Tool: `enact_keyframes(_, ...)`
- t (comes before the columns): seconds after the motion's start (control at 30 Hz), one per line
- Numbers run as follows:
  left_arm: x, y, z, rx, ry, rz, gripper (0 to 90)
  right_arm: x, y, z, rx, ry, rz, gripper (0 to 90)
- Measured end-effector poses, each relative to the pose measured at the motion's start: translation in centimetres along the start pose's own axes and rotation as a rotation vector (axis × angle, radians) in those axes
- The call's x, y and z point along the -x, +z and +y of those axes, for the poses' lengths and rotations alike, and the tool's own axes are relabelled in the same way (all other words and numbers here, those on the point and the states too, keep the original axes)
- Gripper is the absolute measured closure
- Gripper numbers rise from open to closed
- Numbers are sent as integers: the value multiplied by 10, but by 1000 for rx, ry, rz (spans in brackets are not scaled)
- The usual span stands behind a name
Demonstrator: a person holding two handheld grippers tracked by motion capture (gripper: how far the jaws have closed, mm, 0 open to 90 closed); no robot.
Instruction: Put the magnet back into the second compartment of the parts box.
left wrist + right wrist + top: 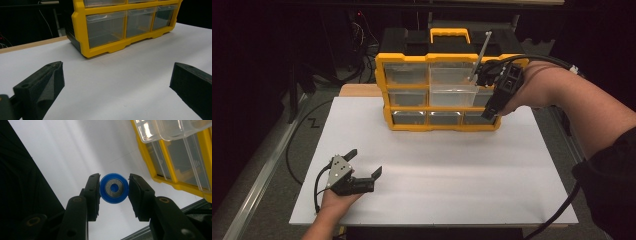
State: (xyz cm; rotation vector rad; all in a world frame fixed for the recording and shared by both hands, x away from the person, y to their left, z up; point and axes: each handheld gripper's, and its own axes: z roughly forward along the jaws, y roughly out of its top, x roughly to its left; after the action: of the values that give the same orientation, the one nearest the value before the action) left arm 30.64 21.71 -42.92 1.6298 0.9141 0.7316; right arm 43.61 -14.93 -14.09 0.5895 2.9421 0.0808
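Down at about seven o'clock on the white table [437,170], the left hand-held gripper [364,162] rests low with its jaws spread wide and nothing between them, pointing toward one o'clock; it looks parked there to stay clear of the work. At twelve o'clock stands the yellow-framed plastic organiser with clear drawers [439,92], upright and facing the person, so every drawer can be reached from the front. One clear plastic drawer [454,95] in its middle row, toward the right, is pulled out, probably to take or give a part. At about two o'clock, just beside that drawer, the right hand-held gripper [114,188] is clamped on a small blue plastic wheel with a grey metal hub [114,188], pads pressing opposite points of its rim. Held so, the wheel's flat face looks back along the jaws and its bore axis runs the same way, likely steadying it for placing.
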Motion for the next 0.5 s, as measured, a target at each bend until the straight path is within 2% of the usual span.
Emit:
enact_keyframes(0.33, 0, 0, 0, -1, 1, 0, 0, 4, -12, 2, -1, 15, -16, 644)
enact_keyframes(0.5, 0, 0, 0, -1, 0, 1, 0, 5, -17, 7, 3, 7, -17, 644)
